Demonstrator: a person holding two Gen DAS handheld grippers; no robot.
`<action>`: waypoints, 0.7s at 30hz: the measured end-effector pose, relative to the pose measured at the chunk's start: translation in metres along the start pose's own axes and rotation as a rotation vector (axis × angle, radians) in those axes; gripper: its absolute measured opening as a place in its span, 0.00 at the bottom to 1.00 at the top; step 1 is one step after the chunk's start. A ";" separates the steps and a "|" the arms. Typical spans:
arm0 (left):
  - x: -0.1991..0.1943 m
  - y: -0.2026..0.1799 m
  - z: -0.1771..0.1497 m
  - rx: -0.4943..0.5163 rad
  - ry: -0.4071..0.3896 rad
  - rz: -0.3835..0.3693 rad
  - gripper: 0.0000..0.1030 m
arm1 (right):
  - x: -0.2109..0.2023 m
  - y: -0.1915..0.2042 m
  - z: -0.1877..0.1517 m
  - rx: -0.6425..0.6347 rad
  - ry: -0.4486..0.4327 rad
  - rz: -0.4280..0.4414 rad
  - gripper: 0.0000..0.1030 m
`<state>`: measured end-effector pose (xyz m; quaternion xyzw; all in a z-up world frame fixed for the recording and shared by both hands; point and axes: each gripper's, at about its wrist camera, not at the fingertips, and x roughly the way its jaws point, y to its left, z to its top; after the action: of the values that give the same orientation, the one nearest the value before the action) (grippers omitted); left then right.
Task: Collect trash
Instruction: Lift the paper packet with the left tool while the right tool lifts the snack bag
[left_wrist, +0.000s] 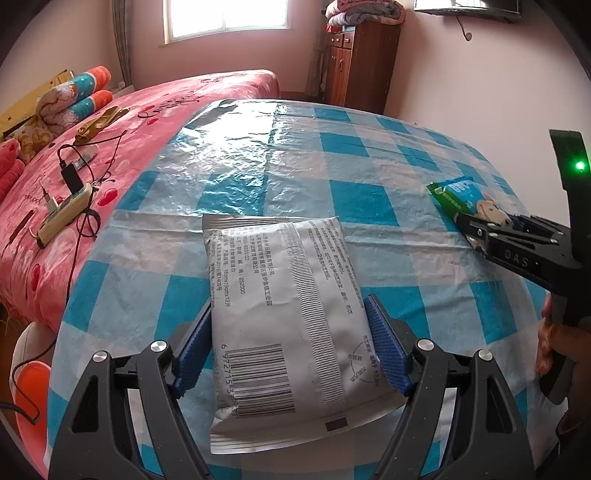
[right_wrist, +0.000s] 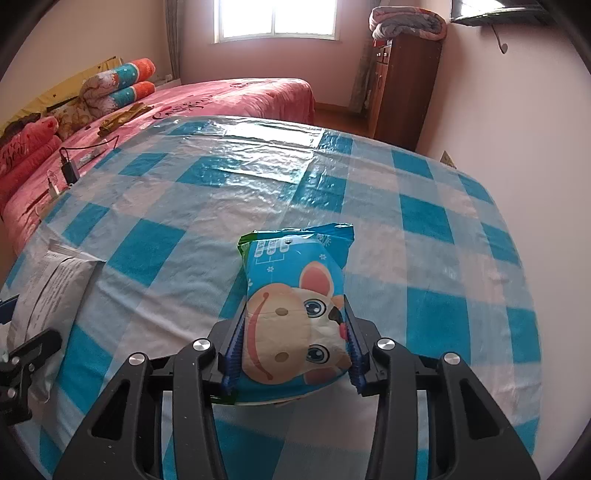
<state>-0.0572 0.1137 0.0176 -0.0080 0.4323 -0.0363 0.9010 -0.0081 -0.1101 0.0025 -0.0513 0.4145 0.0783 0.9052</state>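
Observation:
A white wipes pack (left_wrist: 284, 295) with a barcode lies on the blue-and-white checked table (left_wrist: 332, 155), and my left gripper (left_wrist: 290, 310) is shut on it, its blue pads (left_wrist: 386, 347) pressing both long sides. The same white pack (right_wrist: 48, 280) shows at the left edge of the right wrist view, with part of the left gripper (right_wrist: 22, 354) beside it. My right gripper (right_wrist: 294, 306) is shut on a blue wipes pack (right_wrist: 295, 273) printed with a cartoon animal. From the left wrist view that blue pack (left_wrist: 458, 195) sits at the far right in the right gripper (left_wrist: 467, 223).
The table's checked cloth lies under clear plastic. A pink bed (left_wrist: 122, 122) stands close along the table's left side, carrying a power strip (left_wrist: 64, 214), cables and rolled bedding (left_wrist: 74, 96). A wooden cabinet (left_wrist: 358, 59) is against the far wall. A hand (left_wrist: 550, 343) holds the right gripper's handle.

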 end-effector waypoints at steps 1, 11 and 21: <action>-0.001 0.001 -0.001 -0.002 -0.001 -0.002 0.76 | -0.003 0.000 -0.003 0.005 -0.002 0.005 0.44; -0.005 0.004 -0.006 0.000 -0.002 -0.018 0.76 | -0.028 0.007 -0.031 0.034 0.004 0.070 0.43; -0.012 0.008 -0.014 -0.005 -0.005 -0.021 0.76 | -0.064 0.028 -0.058 -0.014 0.002 0.094 0.60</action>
<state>-0.0749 0.1228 0.0178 -0.0149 0.4302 -0.0445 0.9015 -0.0978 -0.0986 0.0127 -0.0379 0.4169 0.1236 0.8997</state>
